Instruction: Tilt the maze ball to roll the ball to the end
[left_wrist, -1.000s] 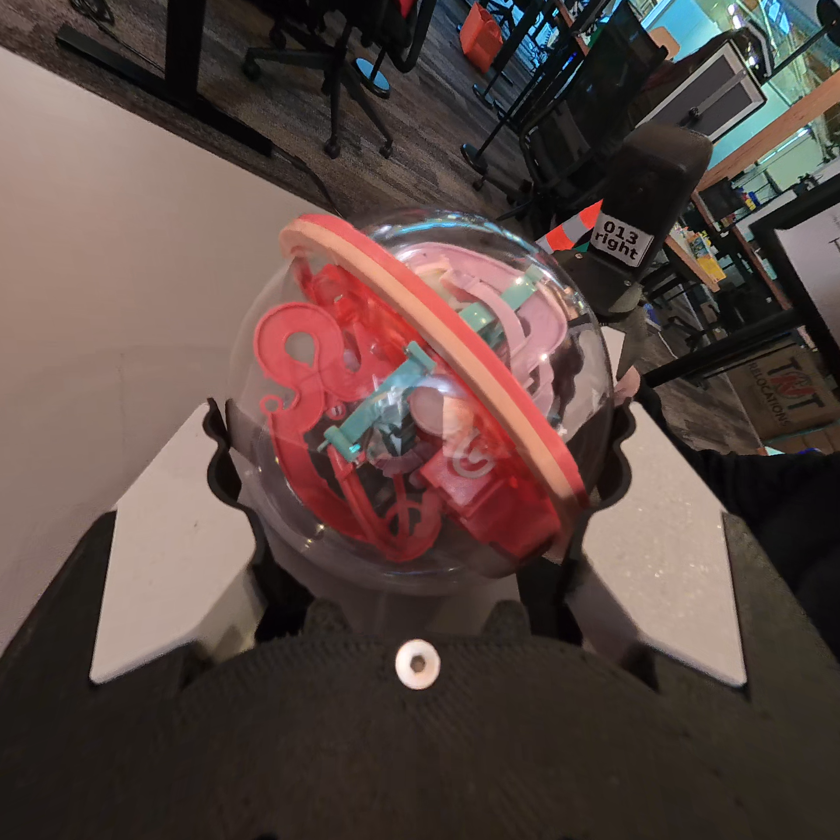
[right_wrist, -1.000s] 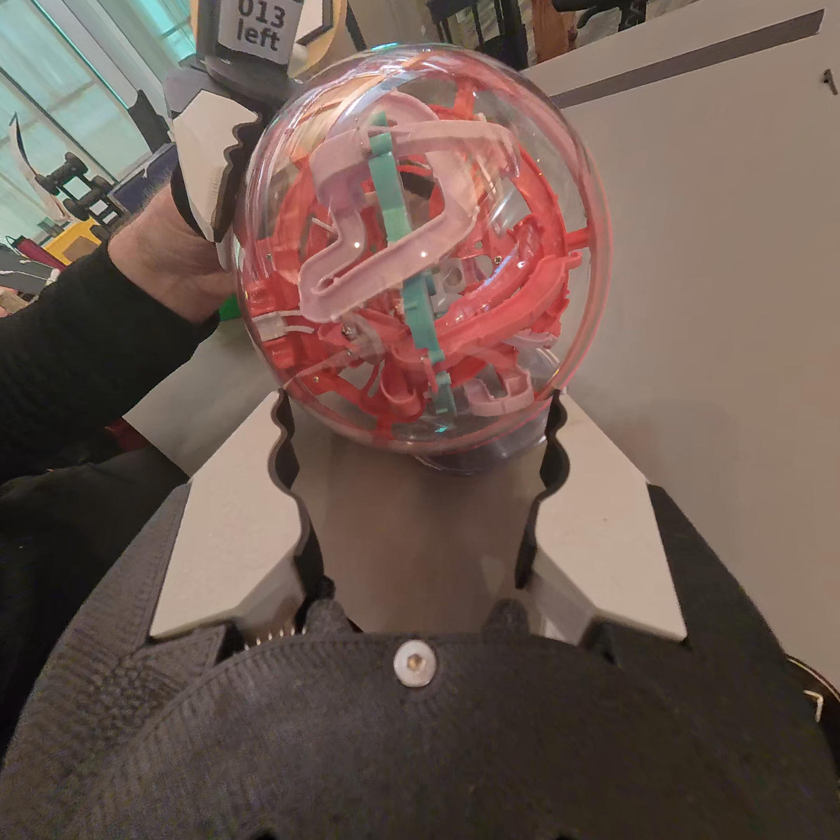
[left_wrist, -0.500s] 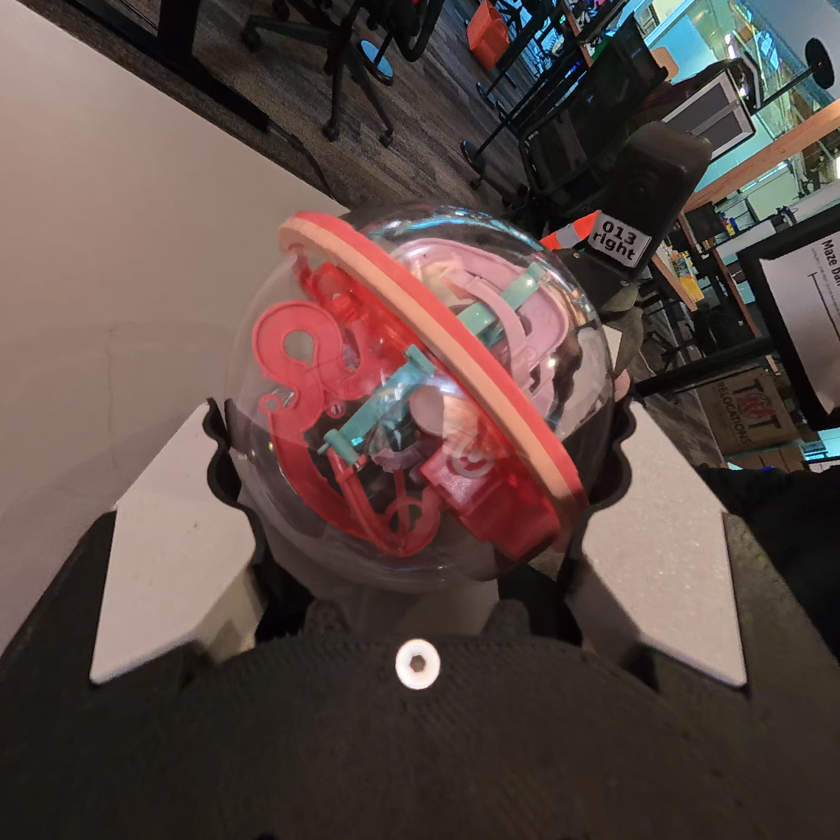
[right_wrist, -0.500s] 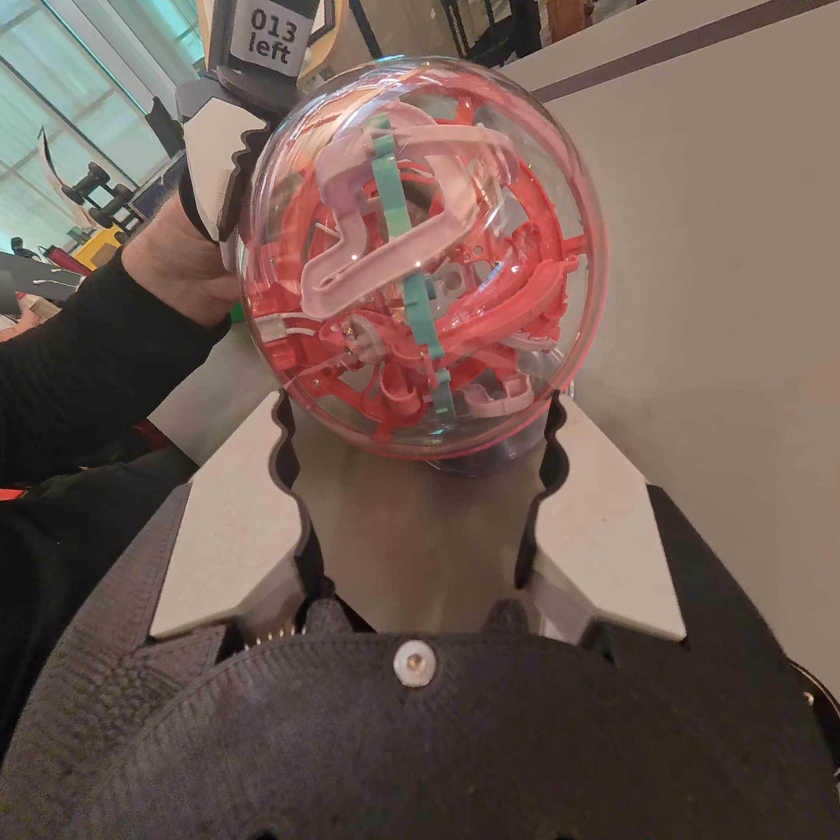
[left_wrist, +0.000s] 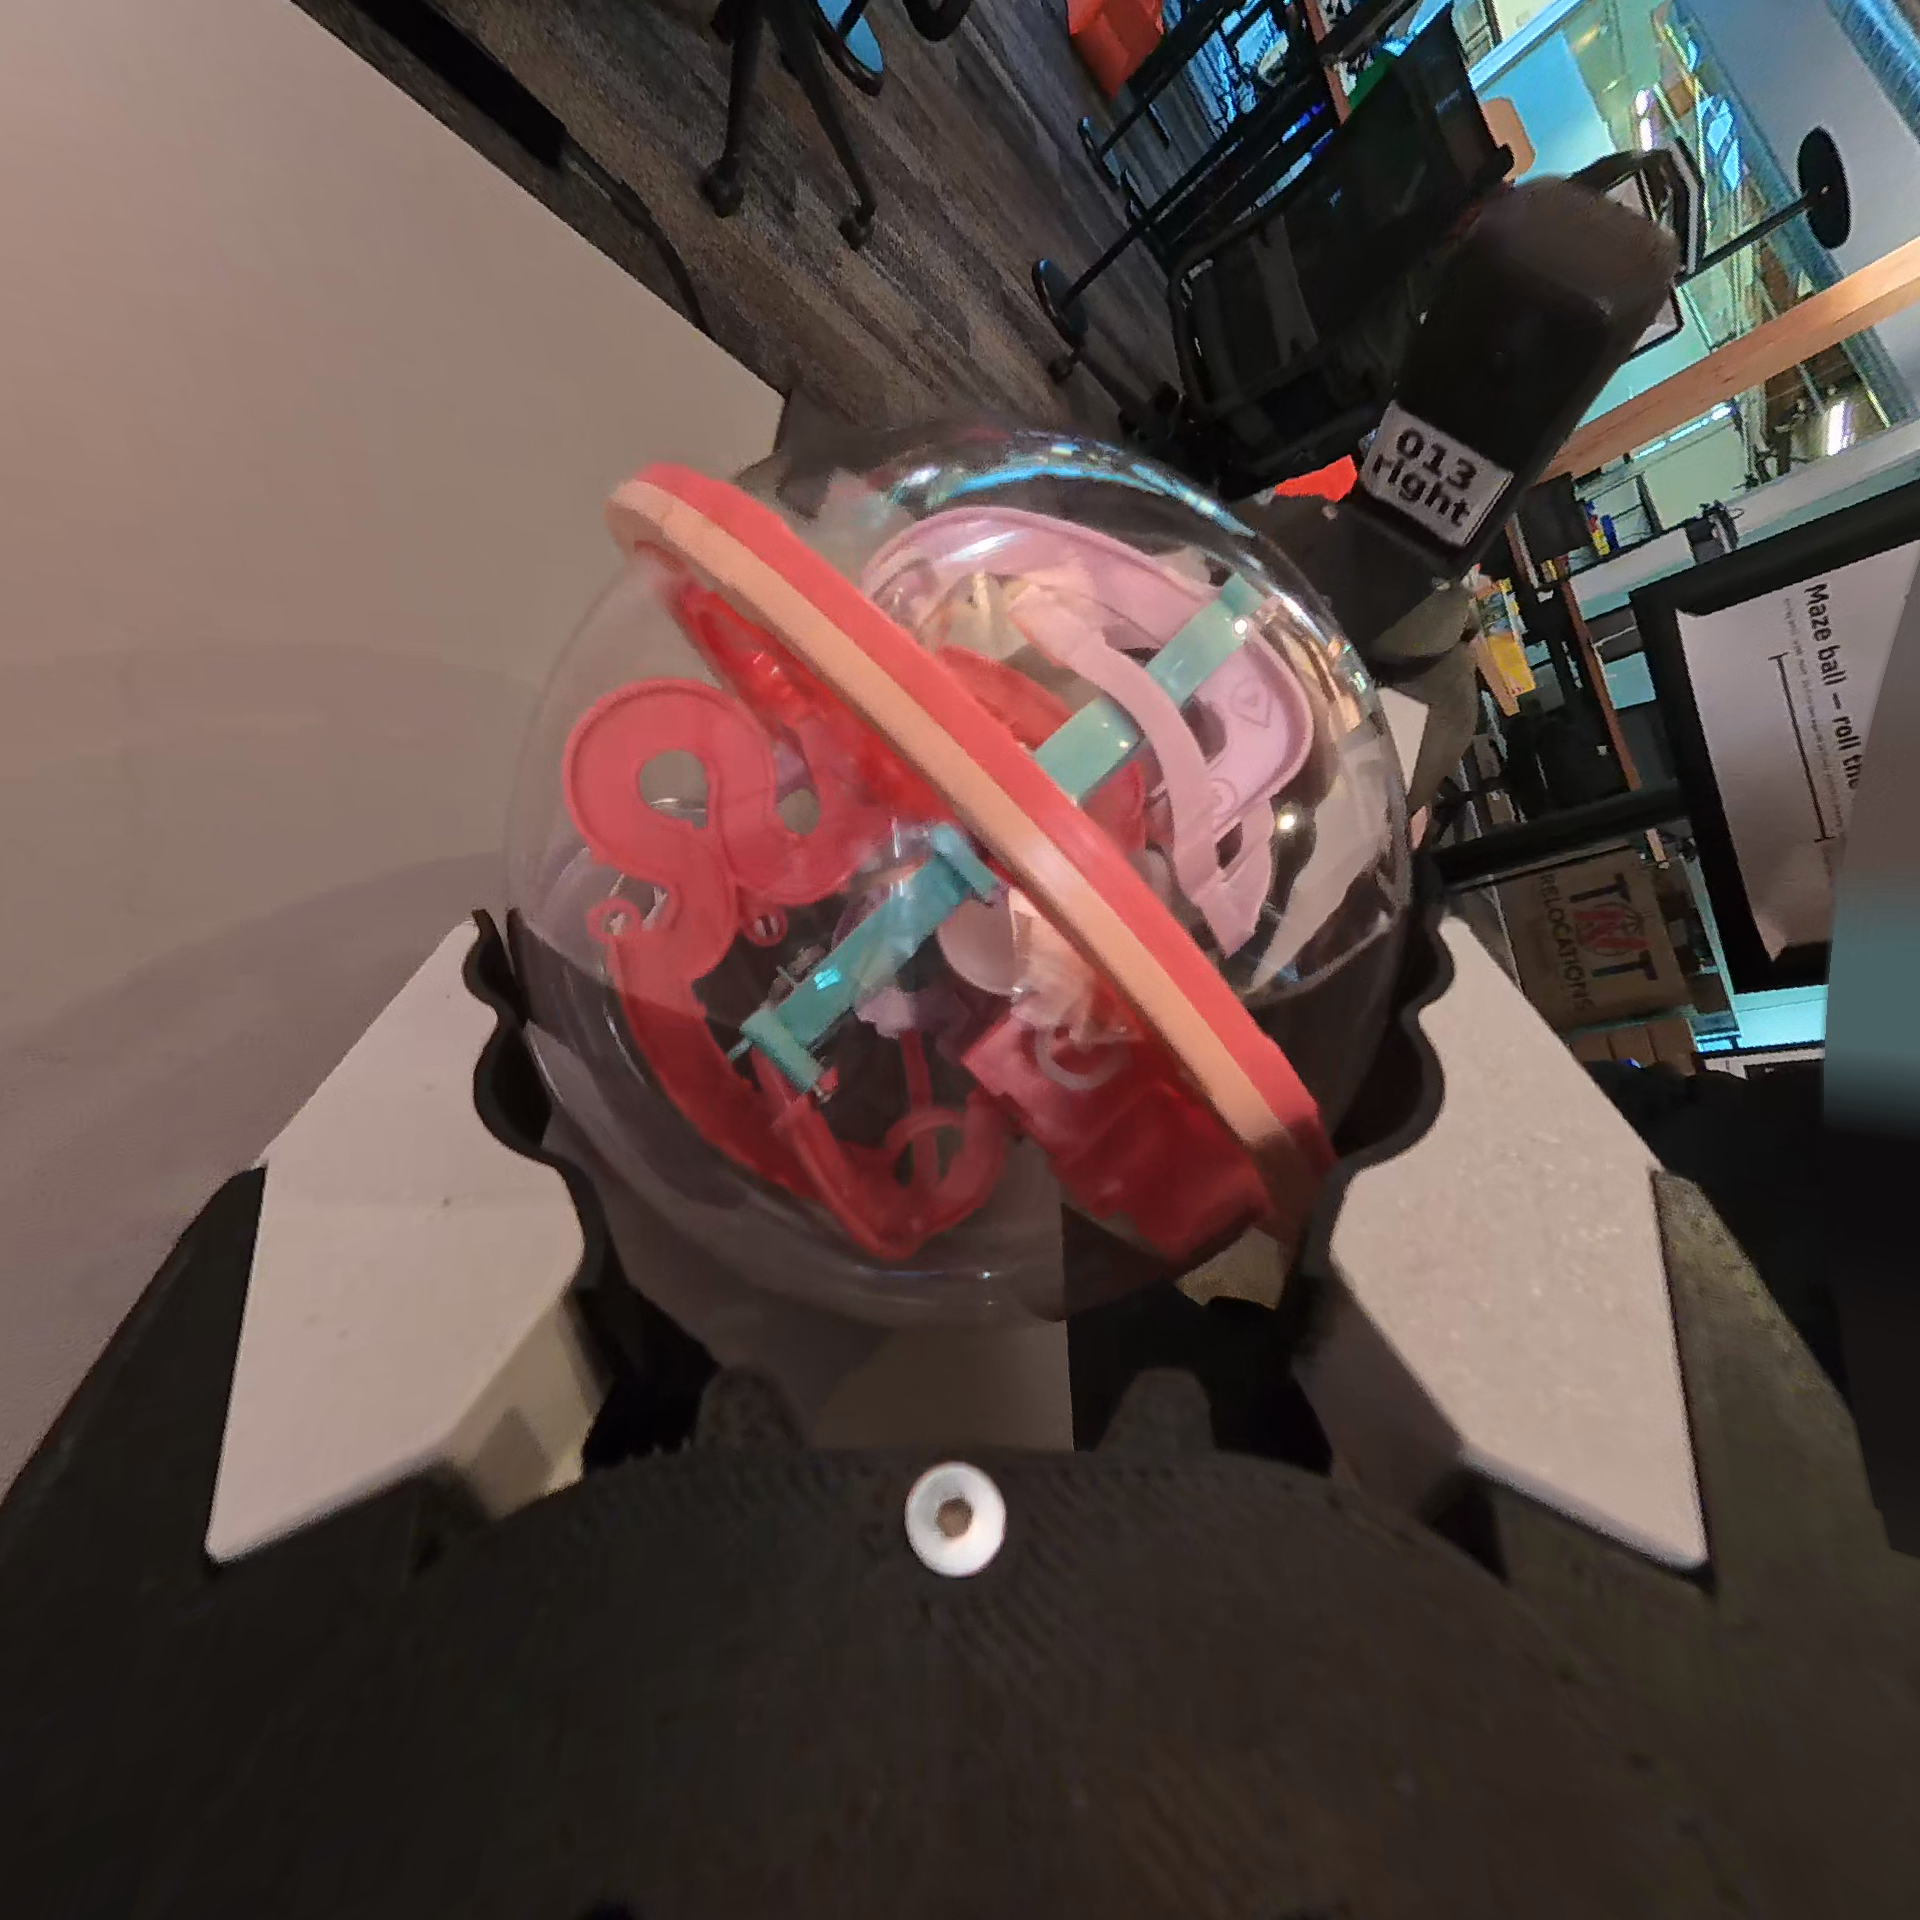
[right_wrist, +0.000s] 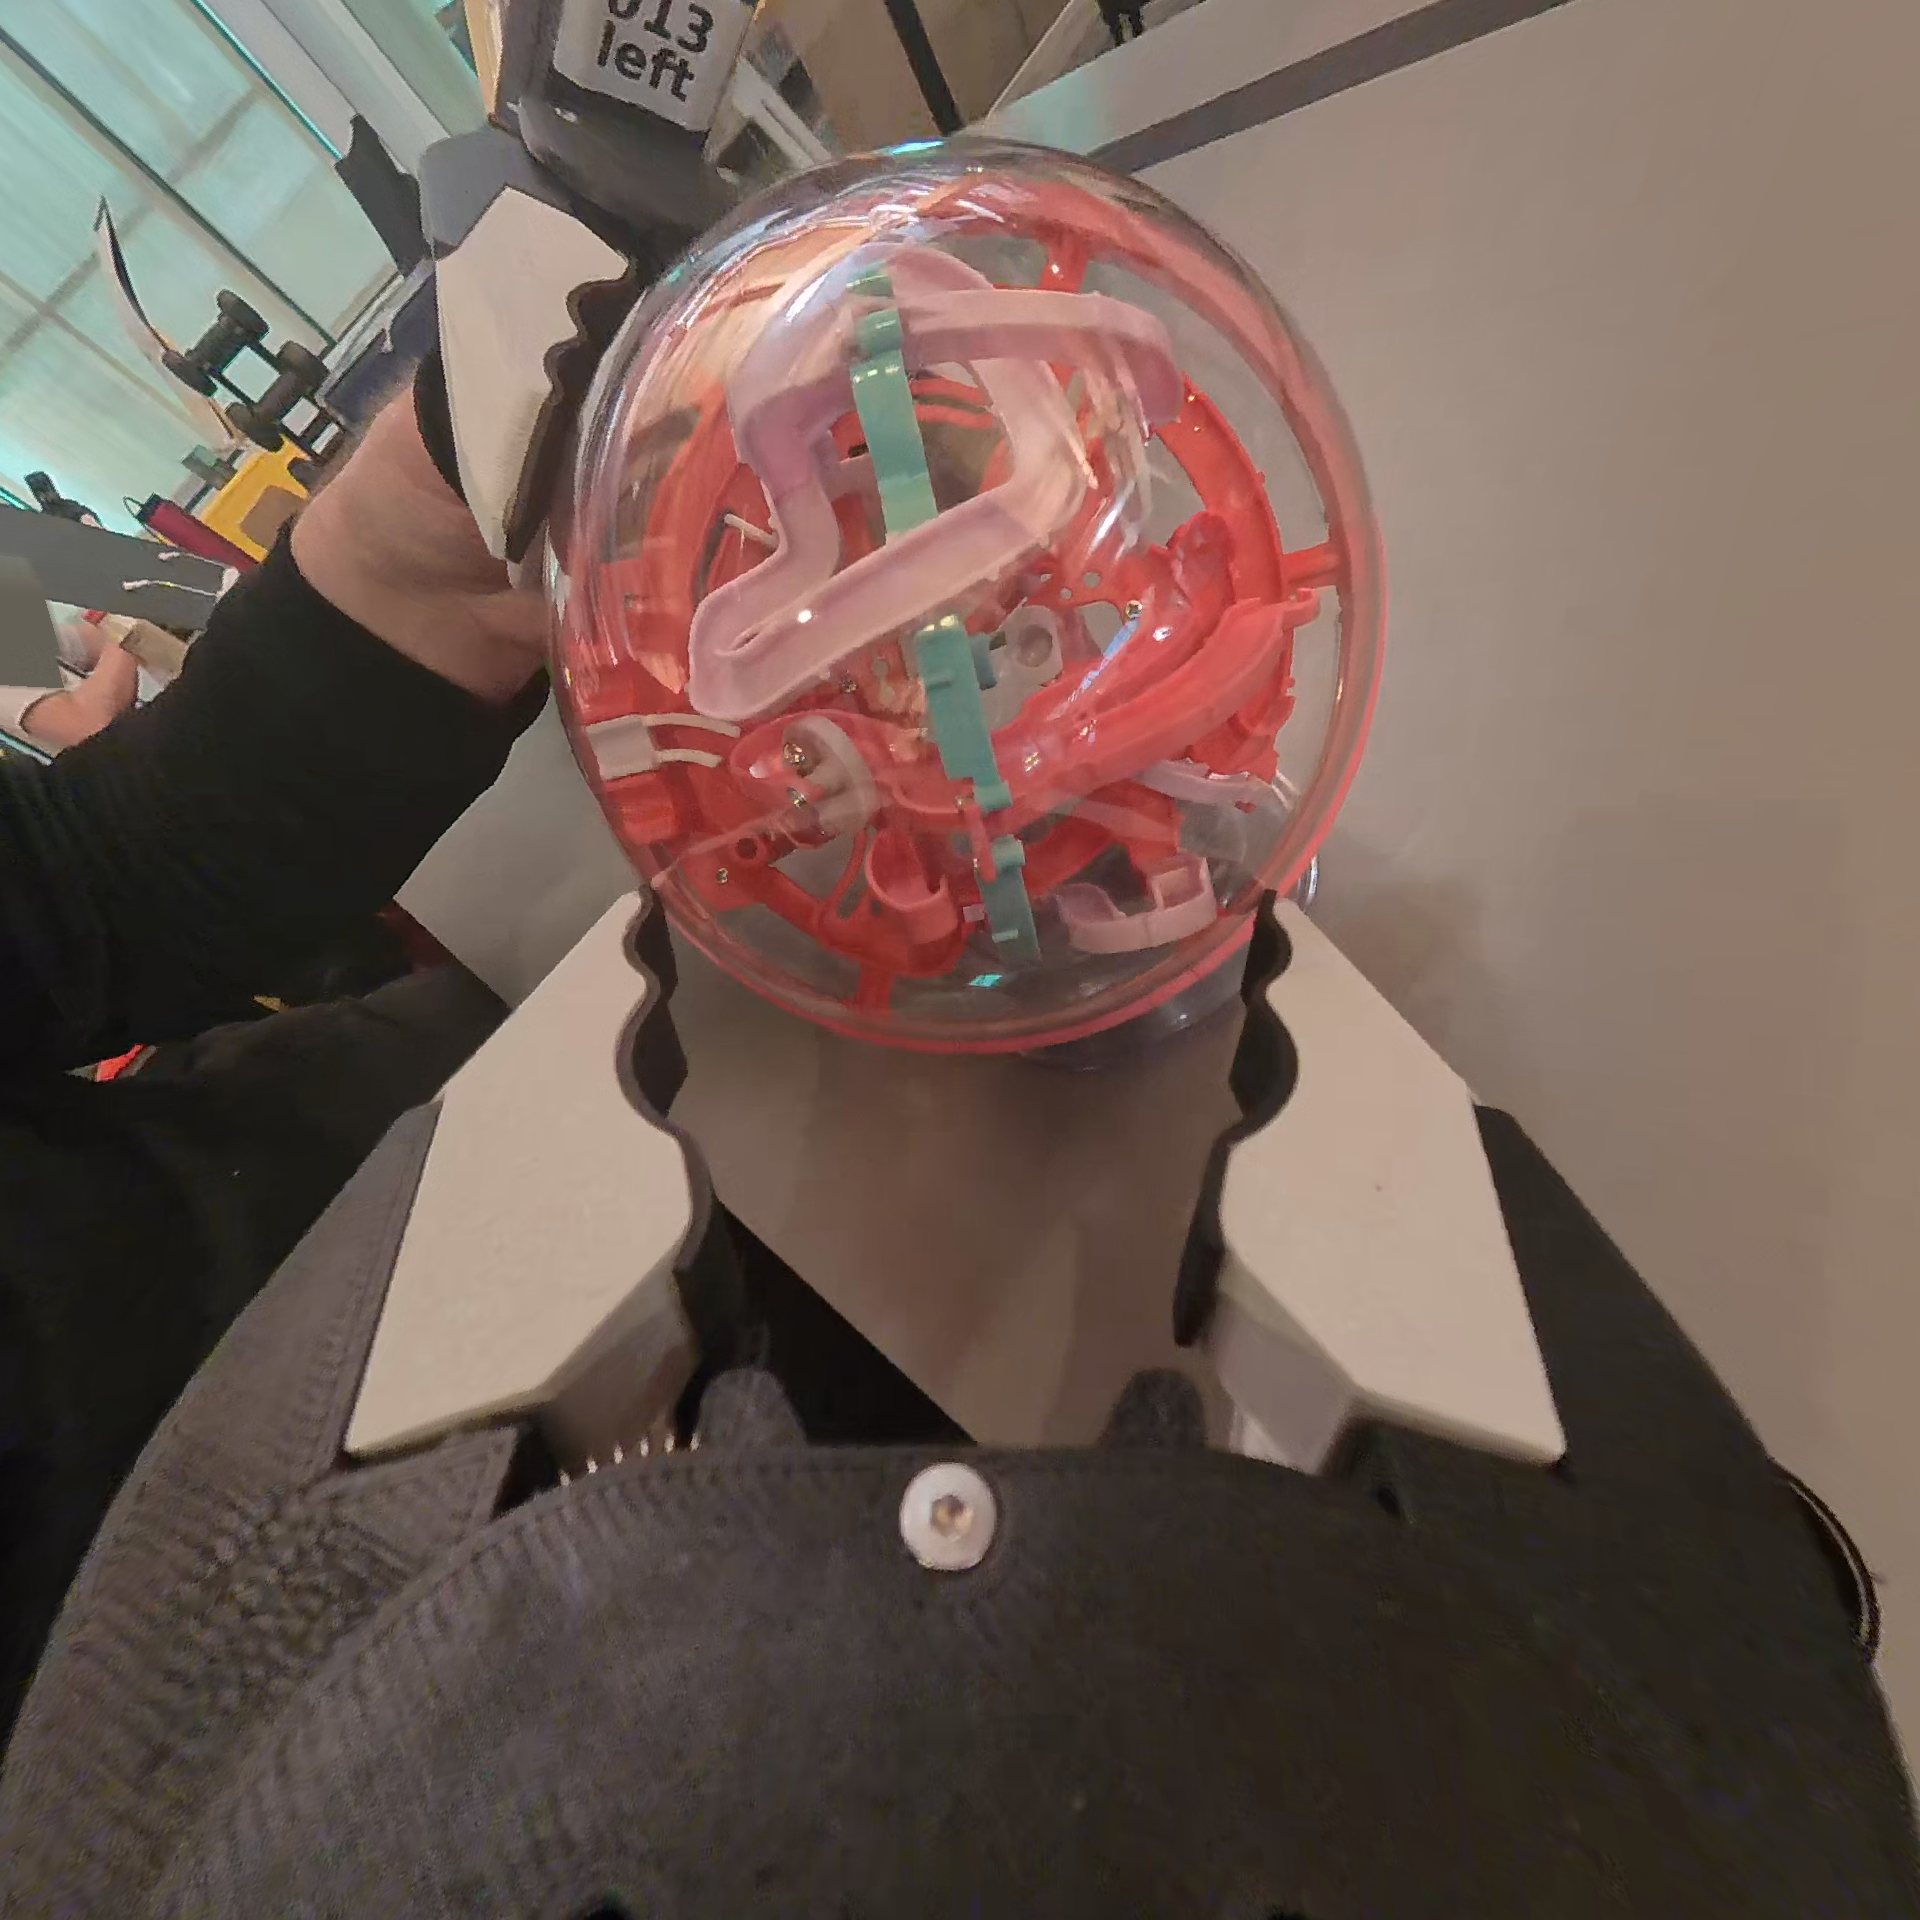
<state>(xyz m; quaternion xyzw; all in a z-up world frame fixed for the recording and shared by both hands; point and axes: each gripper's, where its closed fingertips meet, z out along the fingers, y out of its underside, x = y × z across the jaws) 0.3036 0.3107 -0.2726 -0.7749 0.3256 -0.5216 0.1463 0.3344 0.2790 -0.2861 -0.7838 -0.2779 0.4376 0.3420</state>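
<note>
A: Maze ball (left_wrist: 956, 883) sits mid-frame in the left wrist view, a clear globe with red, pink and teal tracks, lifted above the pale table (left_wrist: 260, 520) at the left of the frame. The left gripper (left_wrist: 956, 1049) is spread wide and pressed on the globe's two sides, so it holds the ball.

B: And the other tongs?

A: The right gripper (right_wrist: 961, 935) is open about as wide; its tips meet the globe's lower edges, cradling it. Whether it squeezes firmly, I cannot tell.

B: Which step is this?

A: I judge it to be mid-tilt: the red ring (left_wrist: 935, 769) slants from upper left to lower right. A small silvery bead (right_wrist: 798, 756) seems to sit low and left of centre in the right wrist view, though I'm not certain it is the ball. The next move calls for a slow, small roll of both wrists together.

B: What differs between views?

A: Only the right view shows the hand (right_wrist: 416, 582) at the left and the pink loop (right_wrist: 883, 499) face-on; only the left view shows chairs (left_wrist: 790, 125) on the floor at the top.
</note>
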